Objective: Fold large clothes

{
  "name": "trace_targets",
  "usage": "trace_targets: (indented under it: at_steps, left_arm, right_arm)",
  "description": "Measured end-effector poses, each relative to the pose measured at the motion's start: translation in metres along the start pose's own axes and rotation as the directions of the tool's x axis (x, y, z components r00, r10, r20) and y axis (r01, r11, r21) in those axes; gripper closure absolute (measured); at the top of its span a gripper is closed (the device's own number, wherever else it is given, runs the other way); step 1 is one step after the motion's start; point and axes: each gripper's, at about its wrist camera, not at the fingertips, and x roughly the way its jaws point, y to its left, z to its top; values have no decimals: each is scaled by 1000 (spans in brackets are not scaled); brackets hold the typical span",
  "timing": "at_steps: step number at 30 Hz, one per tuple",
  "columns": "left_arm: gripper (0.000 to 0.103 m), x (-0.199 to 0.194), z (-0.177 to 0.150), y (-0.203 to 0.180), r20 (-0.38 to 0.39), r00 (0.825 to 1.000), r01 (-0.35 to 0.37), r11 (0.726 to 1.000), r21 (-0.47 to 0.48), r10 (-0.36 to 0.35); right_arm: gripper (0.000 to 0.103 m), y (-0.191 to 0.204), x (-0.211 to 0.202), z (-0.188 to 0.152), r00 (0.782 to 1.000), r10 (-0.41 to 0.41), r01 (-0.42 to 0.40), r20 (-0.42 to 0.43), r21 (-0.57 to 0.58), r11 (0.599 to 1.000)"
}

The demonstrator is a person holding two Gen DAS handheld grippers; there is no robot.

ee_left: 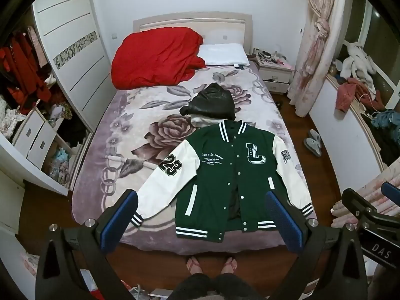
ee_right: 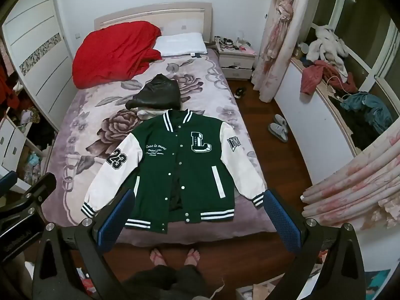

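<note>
The green varsity jacket with white sleeves (ee_left: 225, 175) lies flat, face up and unfolded at the foot edge of the floral-blanketed bed (ee_left: 120, 115), with left gripper (ee_left: 202, 222) and right gripper (ee_right: 200, 220) fully open and empty above it, so every fold remains.

Ahead of and below both tongs, the jacket (ee_left: 225, 172) lies spread flat, front up, on the near end of the bed (ee_left: 105, 150), its hem nearest the tongs and its collar away. The left tongs (ee_left: 202, 217) frame its hem; the right tongs (ee_right: 200, 215) stand just beside them on the right. Beyond the collar, touching it, sits a folded garment (ee_left: 212, 102). Farther back, a bunched quilt (ee_left: 157, 55) lies left and a pillow (ee_left: 223, 53) right, against the headboard (ee_left: 190, 22). Nearer than the tongs, two feet (ee_left: 211, 265) stand on the floor.
</note>
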Motion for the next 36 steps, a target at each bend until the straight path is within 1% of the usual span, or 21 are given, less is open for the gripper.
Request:
trace_targets:
  at_steps: [10, 36]
  left_arm:
    - [0, 0, 0, 0, -1, 1000, 0, 1000, -1, 0]
    - [0, -1, 0, 0, 0, 1000, 2, 1000, -1, -2]
  right_arm:
    - [0, -3, 1, 2, 1000, 15, -15, 5, -1, 1000]
    - [0, 1, 3, 5, 1000, 4, -4, 2, 7, 1000]
